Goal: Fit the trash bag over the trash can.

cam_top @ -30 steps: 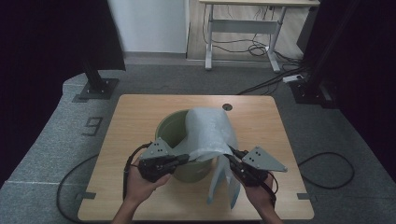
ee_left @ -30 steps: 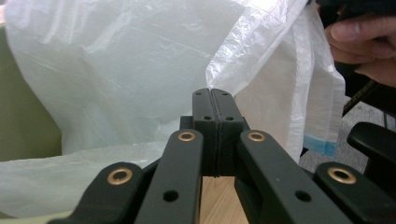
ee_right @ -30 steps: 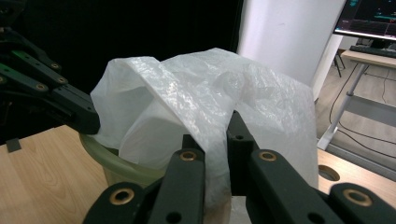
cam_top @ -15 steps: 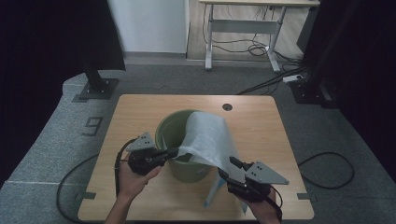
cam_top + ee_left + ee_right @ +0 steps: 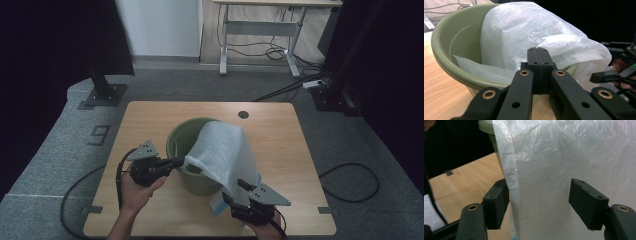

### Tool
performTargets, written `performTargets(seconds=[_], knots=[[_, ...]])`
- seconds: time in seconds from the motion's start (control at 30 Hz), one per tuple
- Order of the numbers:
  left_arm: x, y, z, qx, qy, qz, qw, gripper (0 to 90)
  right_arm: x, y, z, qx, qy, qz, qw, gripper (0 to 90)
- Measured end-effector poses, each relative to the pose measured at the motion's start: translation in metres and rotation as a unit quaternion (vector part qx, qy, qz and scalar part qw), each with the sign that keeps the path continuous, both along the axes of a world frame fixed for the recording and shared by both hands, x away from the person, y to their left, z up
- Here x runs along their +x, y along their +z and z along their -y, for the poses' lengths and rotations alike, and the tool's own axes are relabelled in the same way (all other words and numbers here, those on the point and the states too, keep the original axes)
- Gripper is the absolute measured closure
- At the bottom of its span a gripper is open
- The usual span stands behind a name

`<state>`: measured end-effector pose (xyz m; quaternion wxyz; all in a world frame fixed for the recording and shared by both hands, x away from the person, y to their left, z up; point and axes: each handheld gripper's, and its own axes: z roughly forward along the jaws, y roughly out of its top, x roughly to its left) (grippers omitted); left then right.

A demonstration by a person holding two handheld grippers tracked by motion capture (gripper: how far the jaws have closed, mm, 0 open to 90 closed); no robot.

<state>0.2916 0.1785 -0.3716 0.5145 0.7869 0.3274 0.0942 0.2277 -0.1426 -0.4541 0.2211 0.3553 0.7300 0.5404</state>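
From the high view we get the whole layout: a wooden table (image 5: 150,210), a round green bucket (image 5: 182,140) near its middle, and a white plastic bag (image 5: 225,155) draped over the bucket's rim, hanging down the near right side to the tabletop. The left gripper view adds that part of the bag lies inside the bucket and that the film is thin, crinkled and translucent. The bucket is smooth and matte. The left gripper (image 5: 539,58) is pressed together, pinching the bag's edge at the rim. The right gripper (image 5: 539,195) has just been opening; its jaws now stand spread with the hanging film between them, pads not pressing.
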Motion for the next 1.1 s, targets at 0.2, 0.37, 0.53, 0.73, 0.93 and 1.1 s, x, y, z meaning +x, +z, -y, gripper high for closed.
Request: performTargets(seconds=[0.2, 0.37, 0.53, 0.73, 0.93, 1.1], knots=[[-0.002, -0.003, 0.001, 0.003, -0.002, 0.0, 1.0, 89.9, 0.011, -0.009, -0.003, -0.005, -0.019, -0.007, 0.9998, 52.3], [-0.003, -0.003, -0.002, 0.005, -0.006, 0.003, 1.0, 89.9, 0.016, -0.011, -0.001, -0.011, -0.029, 0.007, 0.9995, 76.1], [-0.004, -0.003, -0.007, 0.002, -0.003, 0.006, 1.0, 89.9, 0.017, 0.006, 0.015, -0.011, -0.052, 0.058, 0.9969, 88.7], [-0.001, -0.002, -0.009, 0.004, 0.003, 0.011, 0.9999, 89.9, 0.019, 0.038, 0.023, 0.0, -0.064, 0.094, 0.9935, 88.8], [0.003, -0.002, -0.009, 0.013, 0.011, 0.013, 0.9998, 87.8, 0.018, 0.066, 0.012, 0.002, -0.045, 0.122, 0.9915, 88.8], [0.002, 0.006, -0.01, 0.007, 0.011, 0.012, 0.9998, 59.0, 0.019, 0.072, 0.0, -0.008, -0.031, 0.129, 0.9911, 88.8]])
